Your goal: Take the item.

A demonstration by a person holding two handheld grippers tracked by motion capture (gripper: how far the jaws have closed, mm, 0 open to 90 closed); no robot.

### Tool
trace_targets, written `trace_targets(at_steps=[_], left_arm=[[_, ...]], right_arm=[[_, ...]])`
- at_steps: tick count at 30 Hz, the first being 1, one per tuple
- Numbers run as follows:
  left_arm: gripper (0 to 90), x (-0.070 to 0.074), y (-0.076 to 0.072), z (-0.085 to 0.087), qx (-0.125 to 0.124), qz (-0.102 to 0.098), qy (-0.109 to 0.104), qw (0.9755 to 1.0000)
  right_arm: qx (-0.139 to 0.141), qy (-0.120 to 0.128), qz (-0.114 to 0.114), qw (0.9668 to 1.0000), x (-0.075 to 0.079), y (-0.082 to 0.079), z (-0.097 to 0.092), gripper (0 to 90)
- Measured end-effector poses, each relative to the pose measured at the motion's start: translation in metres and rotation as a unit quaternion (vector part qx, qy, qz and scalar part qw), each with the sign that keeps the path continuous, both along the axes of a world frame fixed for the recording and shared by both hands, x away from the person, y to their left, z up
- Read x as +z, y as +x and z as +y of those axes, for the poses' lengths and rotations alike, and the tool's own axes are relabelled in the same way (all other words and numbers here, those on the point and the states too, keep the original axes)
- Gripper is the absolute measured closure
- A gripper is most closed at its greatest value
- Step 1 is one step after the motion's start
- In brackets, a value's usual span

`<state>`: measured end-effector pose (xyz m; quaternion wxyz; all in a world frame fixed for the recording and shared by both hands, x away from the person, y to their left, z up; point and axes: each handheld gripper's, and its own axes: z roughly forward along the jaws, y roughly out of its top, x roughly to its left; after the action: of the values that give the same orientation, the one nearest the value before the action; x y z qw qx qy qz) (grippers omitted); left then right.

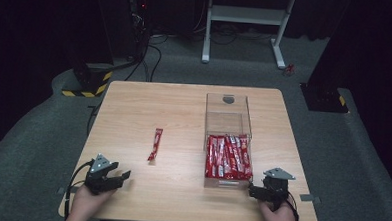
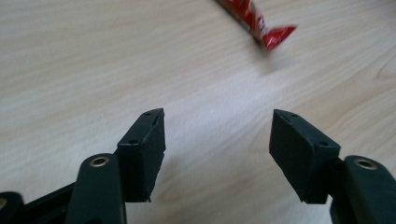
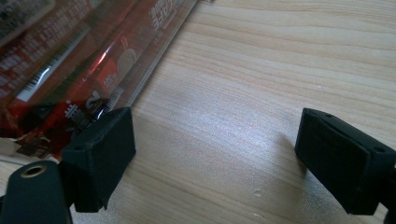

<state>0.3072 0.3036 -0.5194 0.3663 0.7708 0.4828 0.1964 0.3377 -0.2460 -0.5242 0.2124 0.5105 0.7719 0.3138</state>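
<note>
High view: wooden table [image 1: 184, 110] with a clear plastic box [image 1: 228, 117] right of centre, its near half packed with red sachets [image 1: 228, 157] lying side by side. One loose red sachet [image 1: 155, 144] lies alone on the bare wood left of the box, well apart from it, long axis running roughly away from the person. Left gripper [image 1: 117, 178] sits at the near left corner, held by the left hand [image 1: 87, 202], jaws apart, nothing between them; loose sachet is ahead of it and a bit to the right, not touching. Right gripper [image 1: 253, 189] at the near right, held by the right hand [image 1: 278, 218], just beside the box's near right corner.

Left gripper view: left gripper [image 2: 217, 154] jaws spread wide over bare wood, empty. End of the loose red sachet [image 2: 261, 25] shows at the top edge, blurred, clear of both pads.

Right gripper view: right gripper [image 3: 215, 158] jaws wide apart, only wood between them, gripping nothing. Clear plastic box [image 3: 154, 60] wall with red sachets [image 3: 60, 65] behind it at upper left; left jaw is close against the wall, contact can't be told.
</note>
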Motion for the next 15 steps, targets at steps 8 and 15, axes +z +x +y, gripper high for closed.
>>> trace_targets(at_steps=[8,15], left_arm=[[25.3,-0.008,-0.013,-0.001,-0.014,0.003,0.032,0.9994],[21.5,-0.008,-0.01,-0.002,-0.023,0.006,0.032,0.9992]], right_arm=[[0.0,0.0,0.0,1.0,0.0,0.0,0.0,11.9],[0.0,0.0,0.0,1.0,0.0,0.0,0.0,11.9]])
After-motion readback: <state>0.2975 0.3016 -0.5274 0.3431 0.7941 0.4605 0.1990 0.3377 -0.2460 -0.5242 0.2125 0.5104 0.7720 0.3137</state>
